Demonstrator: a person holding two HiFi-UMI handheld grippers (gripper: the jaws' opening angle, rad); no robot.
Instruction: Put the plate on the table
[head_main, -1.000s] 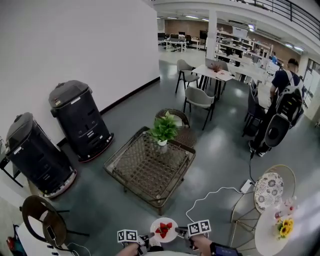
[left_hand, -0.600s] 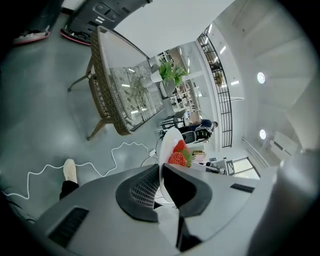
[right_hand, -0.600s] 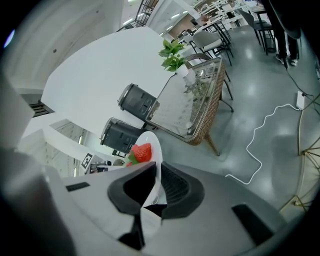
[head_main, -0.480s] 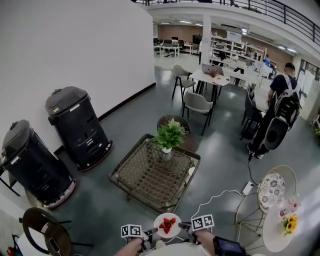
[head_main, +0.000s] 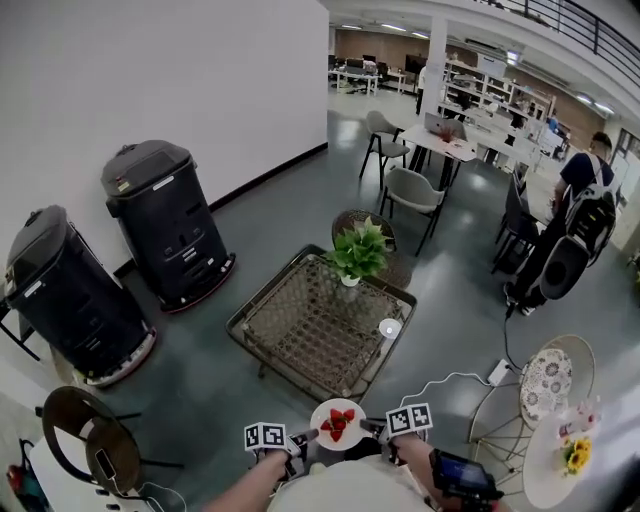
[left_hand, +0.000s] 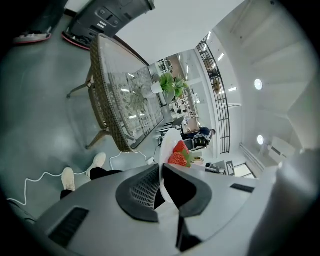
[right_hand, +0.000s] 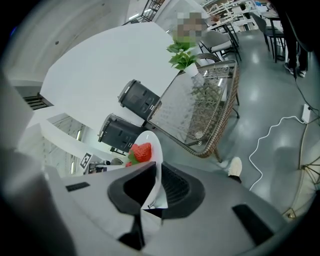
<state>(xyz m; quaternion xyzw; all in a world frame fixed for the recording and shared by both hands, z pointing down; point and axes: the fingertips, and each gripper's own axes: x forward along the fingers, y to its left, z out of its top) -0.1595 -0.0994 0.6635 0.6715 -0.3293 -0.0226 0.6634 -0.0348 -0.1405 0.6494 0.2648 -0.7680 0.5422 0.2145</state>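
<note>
Grey office floor fills the scene, with two dark wheeled units (head_main: 165, 225) against the white wall at the left. Right of them stands the wicker-framed glass bench (head_main: 262, 330), carrying a potted plant (head_main: 360, 252) at its far edge and a small white object (head_main: 390, 328) near its right side.

Close to the person, short of the bench's near edge, the plate (head_main: 338, 424) hangs in the air between the two tools, with strawberries (head_main: 337, 419) on it. The left gripper (head_main: 303, 438) has its jaws closed on the plate's left rim, which runs straight between the pads in the left gripper view. The right gripper (head_main: 373, 429) is clamped on the opposite rim in the same way.

By my reading the task is about midway. The plate is lifted, level and secure in a two-sided grip, but it is not yet over the bench. What remains is to carry it forward over the glass, lower it onto a bare patch and let go on both sides.
</note>
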